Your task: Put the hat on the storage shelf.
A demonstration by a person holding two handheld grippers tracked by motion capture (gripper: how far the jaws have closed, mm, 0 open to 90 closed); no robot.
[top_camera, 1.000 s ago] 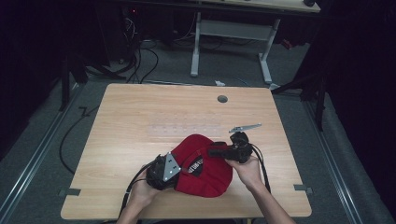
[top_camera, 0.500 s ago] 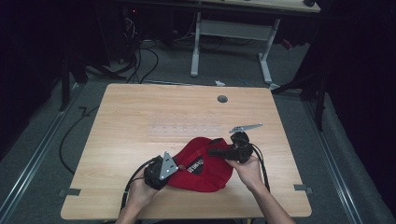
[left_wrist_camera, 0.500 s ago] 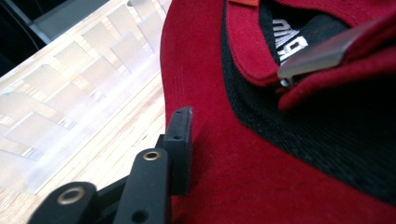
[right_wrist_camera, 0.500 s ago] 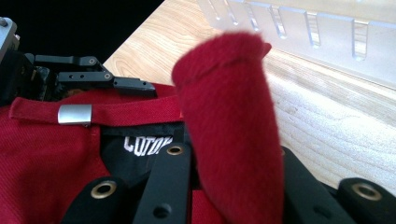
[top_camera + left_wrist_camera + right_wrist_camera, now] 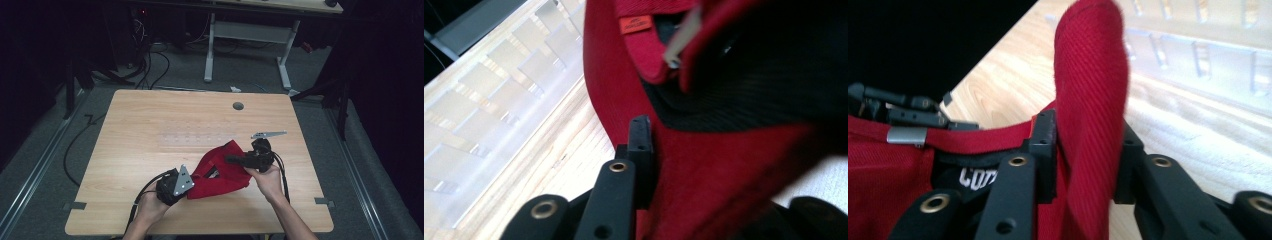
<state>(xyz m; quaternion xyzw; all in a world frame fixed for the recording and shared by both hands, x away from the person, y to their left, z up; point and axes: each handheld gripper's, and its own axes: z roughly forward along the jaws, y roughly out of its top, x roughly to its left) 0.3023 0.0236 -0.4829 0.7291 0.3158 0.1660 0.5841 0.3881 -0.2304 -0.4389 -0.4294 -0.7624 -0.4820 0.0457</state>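
On the worktop (image 5: 150, 130), both grippers clamp a red cap (image 5: 222, 172): left gripper (image 5: 186, 186) fingers pinching one edge, right gripper (image 5: 231, 159) fingers closed on another fold.

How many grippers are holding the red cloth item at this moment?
2. The left gripper grips the red cap at its near-left edge; the right gripper is clamped on a raised fold at its far-right side.
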